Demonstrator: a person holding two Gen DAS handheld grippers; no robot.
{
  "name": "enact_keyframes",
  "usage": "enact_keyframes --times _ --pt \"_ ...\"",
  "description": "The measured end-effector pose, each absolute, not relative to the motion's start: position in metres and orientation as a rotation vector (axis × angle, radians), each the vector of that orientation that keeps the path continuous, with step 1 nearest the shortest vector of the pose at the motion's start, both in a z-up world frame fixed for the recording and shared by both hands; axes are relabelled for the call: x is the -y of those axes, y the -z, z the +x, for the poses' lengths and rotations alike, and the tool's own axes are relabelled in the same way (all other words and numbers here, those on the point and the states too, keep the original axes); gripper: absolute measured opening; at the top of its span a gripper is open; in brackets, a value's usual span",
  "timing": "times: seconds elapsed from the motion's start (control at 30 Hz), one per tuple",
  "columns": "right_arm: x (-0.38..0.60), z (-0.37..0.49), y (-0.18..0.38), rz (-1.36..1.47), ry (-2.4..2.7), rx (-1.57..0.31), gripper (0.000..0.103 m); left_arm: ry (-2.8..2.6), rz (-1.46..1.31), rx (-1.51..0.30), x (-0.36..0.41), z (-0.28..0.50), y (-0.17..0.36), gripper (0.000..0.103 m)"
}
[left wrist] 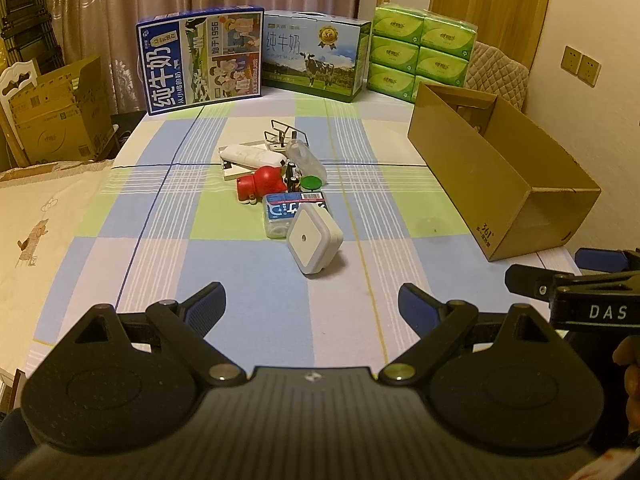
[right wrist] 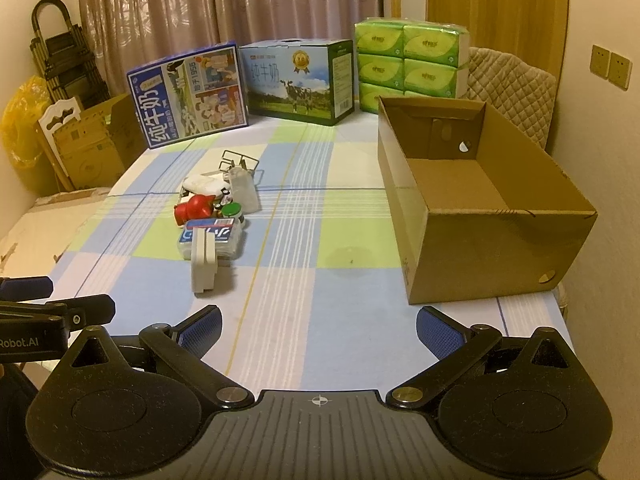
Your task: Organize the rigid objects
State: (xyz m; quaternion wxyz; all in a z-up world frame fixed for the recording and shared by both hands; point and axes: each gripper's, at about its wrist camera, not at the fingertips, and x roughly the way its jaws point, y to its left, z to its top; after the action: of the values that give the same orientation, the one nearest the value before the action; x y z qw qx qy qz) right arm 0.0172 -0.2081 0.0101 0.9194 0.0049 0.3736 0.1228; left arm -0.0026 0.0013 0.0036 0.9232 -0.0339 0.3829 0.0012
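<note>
Hidden or unclear: Your pile hides its own back half. The thin wire frame [left wrist: 286,132] and the clear plastic bottle [left wrist: 306,160] sit behind the rest, and the small dark cylinders [left wrist: 292,178] between the red figure and the green lid are too small to name; they may be batteries.
Cut off: In the left wrist view your right gripper [left wrist: 576,292] enters only at the right edge, with a bit of your hand [left wrist: 628,360] below it. The open brown cardboard box [right wrist: 480,208] shows its bare floor only in the right wrist view.
Left gripper: Your left gripper [left wrist: 312,304] is spread wide, its blue-padded fingers [left wrist: 208,302] well apart above the checked tablecloth [left wrist: 160,240], holding and touching nothing.
Right gripper: It [right wrist: 318,328] is likewise spread wide and empty, pointing at bare cloth between pile and box.
Task objects: The white square plug-in device [left wrist: 315,240] stands tilted at the near end of the pile, leaning on the clear blue-labelled plastic case [left wrist: 294,212]. Behind these lie the red toy figure [left wrist: 262,184], the round green lid [left wrist: 312,183] and a white oblong device [left wrist: 250,156] on a flat card.
Box: It stands to the right of the pile, apart from it.
Backdrop: Two milk cartons [left wrist: 256,60] and stacked green tissue packs [left wrist: 420,50] line the far edge.
</note>
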Motion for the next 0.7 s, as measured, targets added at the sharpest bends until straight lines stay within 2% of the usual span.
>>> enact_keyframes --times 0.7 --pt "0.2076 0.018 -0.0088 0.011 -0.249 -0.767 0.101 0.009 -0.073 -0.78 -0.0048 -0.0029 -0.0064 0.091"
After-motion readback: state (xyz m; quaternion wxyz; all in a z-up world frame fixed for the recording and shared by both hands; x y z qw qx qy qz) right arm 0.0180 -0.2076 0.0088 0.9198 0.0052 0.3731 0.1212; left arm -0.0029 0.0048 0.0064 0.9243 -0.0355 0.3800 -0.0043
